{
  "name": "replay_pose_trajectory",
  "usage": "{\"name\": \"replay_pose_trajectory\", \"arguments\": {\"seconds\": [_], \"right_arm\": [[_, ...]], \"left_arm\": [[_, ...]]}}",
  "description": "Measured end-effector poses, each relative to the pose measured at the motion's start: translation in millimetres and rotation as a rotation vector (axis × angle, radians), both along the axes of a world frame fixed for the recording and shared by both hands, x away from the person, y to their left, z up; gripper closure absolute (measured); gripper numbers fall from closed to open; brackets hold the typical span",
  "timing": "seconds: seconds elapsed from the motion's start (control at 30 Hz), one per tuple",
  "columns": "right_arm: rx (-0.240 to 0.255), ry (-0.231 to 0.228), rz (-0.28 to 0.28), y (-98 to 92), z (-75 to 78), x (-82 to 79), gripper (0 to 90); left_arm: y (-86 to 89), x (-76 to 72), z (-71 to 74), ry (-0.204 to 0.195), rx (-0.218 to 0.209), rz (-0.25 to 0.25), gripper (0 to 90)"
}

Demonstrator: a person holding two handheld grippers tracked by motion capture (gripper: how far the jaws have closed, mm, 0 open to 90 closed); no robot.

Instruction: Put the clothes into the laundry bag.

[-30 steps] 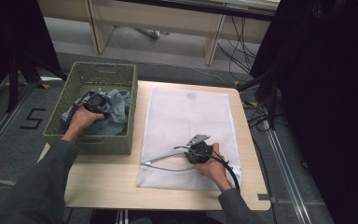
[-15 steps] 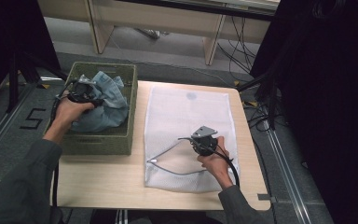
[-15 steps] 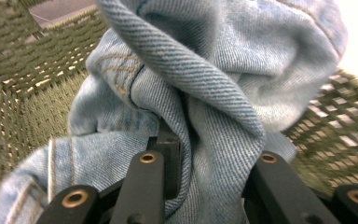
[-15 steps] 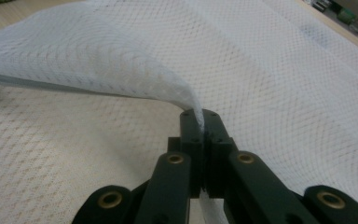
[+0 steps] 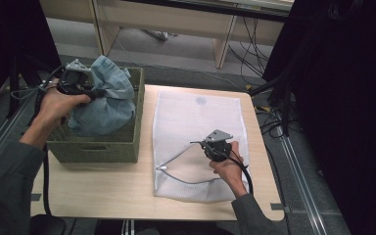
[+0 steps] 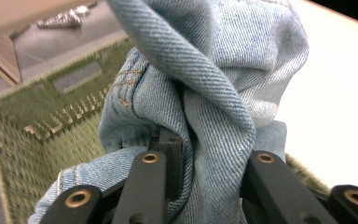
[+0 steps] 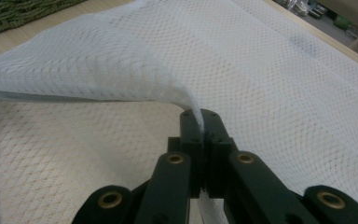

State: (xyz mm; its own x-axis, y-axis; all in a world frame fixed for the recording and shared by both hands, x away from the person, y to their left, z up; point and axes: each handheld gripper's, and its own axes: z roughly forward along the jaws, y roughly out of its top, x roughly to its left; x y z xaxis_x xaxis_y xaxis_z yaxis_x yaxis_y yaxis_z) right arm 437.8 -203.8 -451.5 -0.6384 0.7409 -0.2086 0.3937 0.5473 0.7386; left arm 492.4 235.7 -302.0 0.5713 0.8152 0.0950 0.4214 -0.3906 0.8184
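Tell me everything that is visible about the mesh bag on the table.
The mesh bag is white, thin and see-through, of fine net fabric, with a grey zipper edge at its near end. It lies flat along the wooden table, beside the green basket, apart from it. Its mouth is open: the right gripper is shut on the upper layer and holds it raised off the lower one. A faint round mark shows near the far end.

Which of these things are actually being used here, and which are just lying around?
In use:
- jeans, clamped in the left gripper
- white mesh bag, its top layer pinched and lifted by the right gripper
- green basket

Just lying about:
- cables on the floor
- wooden bench
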Motion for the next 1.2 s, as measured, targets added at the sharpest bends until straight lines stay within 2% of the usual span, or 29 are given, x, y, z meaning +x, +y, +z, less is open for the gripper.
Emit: {"name": "replay_pose_trajectory", "arguments": {"seconds": [0.03,0.1,0.17,0.2,0.23,0.3,0.33,0.37,0.4,0.43,0.5,0.67,0.7,0.77,0.87,0.93,0.97,1.03,1.1,1.17,1.2], "right_arm": [[-0.001,-0.004,0.014,-0.6,1.1,0.6,89.9],[0.016,-0.021,0.001,-0.9,3.3,0.3,89.9],[0.017,-0.018,0.018,-1.8,6.6,0.4,89.9],[0.022,-0.029,0.025,-2.8,7.6,1.3,89.9],[0.042,-0.021,-0.004,-1.7,8.2,-0.1,89.9],[0.044,-0.018,-0.001,-2.5,10.4,-0.1,89.9],[0.048,-0.012,-0.001,-2.9,12.3,-0.2,90.0],[0.044,-0.035,0.009,-3.5,14.3,0.6,89.9],[0.06,-0.025,0.007,-3.9,17.6,0.5,89.9],[0.067,-0.03,0.006,-4.0,21.5,0.3,89.9],[0.077,-0.039,0.021,-4.3,29.9,0.2,89.9],[0.097,-0.055,0.043,-2.1,41.0,-0.4,90.0],[0.109,-0.054,0.032,-1.6,41.5,-1.1,89.9],[0.104,-0.053,0.052,-3.0,43.5,-0.6,89.9],[0.123,-0.056,0.041,-3.7,44.1,-0.4,89.9],[0.123,-0.047,0.04,-5.5,45.5,-0.1,89.9],[0.131,-0.058,0.044,-5.5,44.9,0.5,89.9],[0.132,-0.049,0.038,-7.4,46.9,-0.3,89.9],[0.149,-0.07,0.03,-7.2,46.4,0.0,89.9],[0.143,-0.057,0.037,-8.1,48.0,-0.4,89.9],[0.141,-0.054,0.038,-8.4,48.5,-0.6,89.9]], "left_arm": [[-0.2,-2.9,4.5,-0.004,0.005,-0.009,75.1],[-2.4,-10.5,12.9,0.0,-0.017,-0.014,75.1],[-3.7,-18.4,22.0,-0.017,-0.028,-0.041,75.3],[-6.2,-26.0,26.3,0.007,-0.059,-0.02,75.3],[-7.1,-30.8,31.2,0.001,-0.066,-0.032,75.3],[-9.7,-41.1,40.4,-0.011,-0.092,-0.062,75.4],[-11.7,-46.9,45.1,-0.012,-0.097,-0.086,75.4],[-14.2,-52.6,49.1,-0.013,-0.124,-0.104,75.4],[-17.0,-59.4,53.0,-0.019,-0.138,-0.117,75.4],[-20.7,-65.3,55.7,-0.019,-0.158,-0.152,75.4],[-29.7,-78.9,60.7,-0.024,-0.17,-0.192,75.4],[-55.4,-105.0,62.0,0.005,-0.247,-0.321,75.4],[-60.7,-109.2,60.8,0.011,-0.257,-0.349,75.3],[-72.0,-117.3,56.4,0.035,-0.281,-0.392,75.3],[-90.8,-125.4,43.0,0.076,-0.288,-0.46,75.2],[-104.6,-130.3,29.6,0.098,-0.276,-0.479,75.2],[-110.9,-131.4,22.2,0.115,-0.273,-0.491,75.2],[-123.2,-132.0,6.7,0.141,-0.279,-0.513,75.1],[-134.5,-131.9,-7.7,0.167,-0.271,-0.53,75.0],[-144.9,-131.3,-20.7,0.192,-0.278,-0.553,74.8],[-150.6,-131.4,-27.0,0.196,-0.269,-0.556,74.8]]}}
